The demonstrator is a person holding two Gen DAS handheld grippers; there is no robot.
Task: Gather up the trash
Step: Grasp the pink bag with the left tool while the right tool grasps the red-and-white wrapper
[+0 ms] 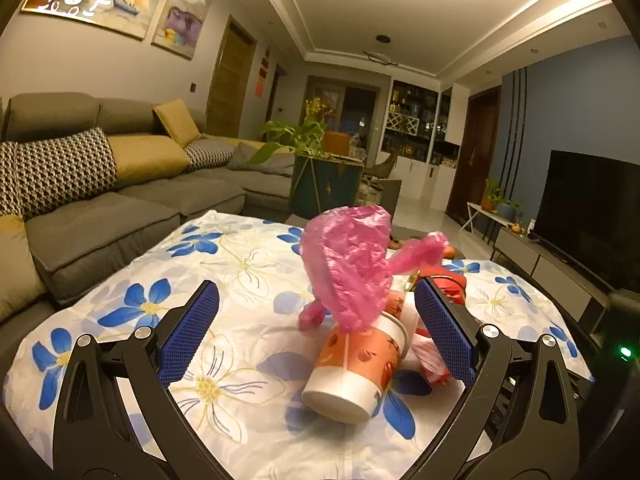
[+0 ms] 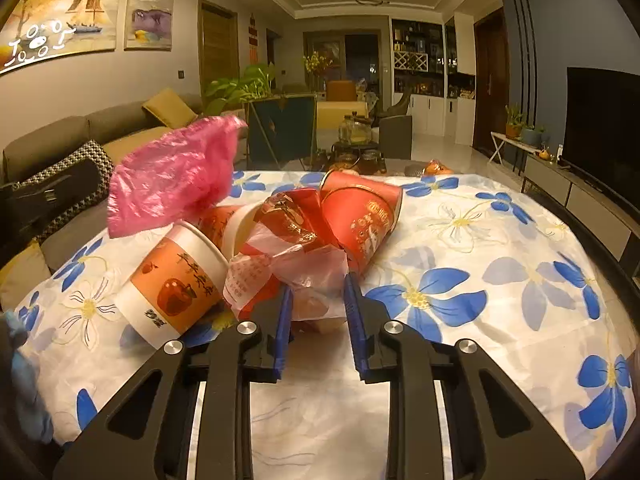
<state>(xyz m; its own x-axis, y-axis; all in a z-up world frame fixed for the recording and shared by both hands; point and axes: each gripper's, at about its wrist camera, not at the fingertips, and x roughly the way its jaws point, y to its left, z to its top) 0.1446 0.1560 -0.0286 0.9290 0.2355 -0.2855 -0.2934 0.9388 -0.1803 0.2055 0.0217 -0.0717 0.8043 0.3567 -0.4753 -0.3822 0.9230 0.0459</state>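
Pink bag (image 1: 348,264) over tipped apple cup (image 1: 356,364), red cup (image 2: 360,216), clear wrapper (image 2: 292,264)

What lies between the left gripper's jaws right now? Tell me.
In the left wrist view, a tipped paper cup with an apple print lies between the open jaws, a crumpled pink plastic bag over its mouth.

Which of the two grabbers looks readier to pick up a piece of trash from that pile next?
Probably the left gripper: its jaws are wide open with the tipped paper cup lying between them. The right gripper is narrowed around a crumpled plastic bag; whether it grips it is unclear.
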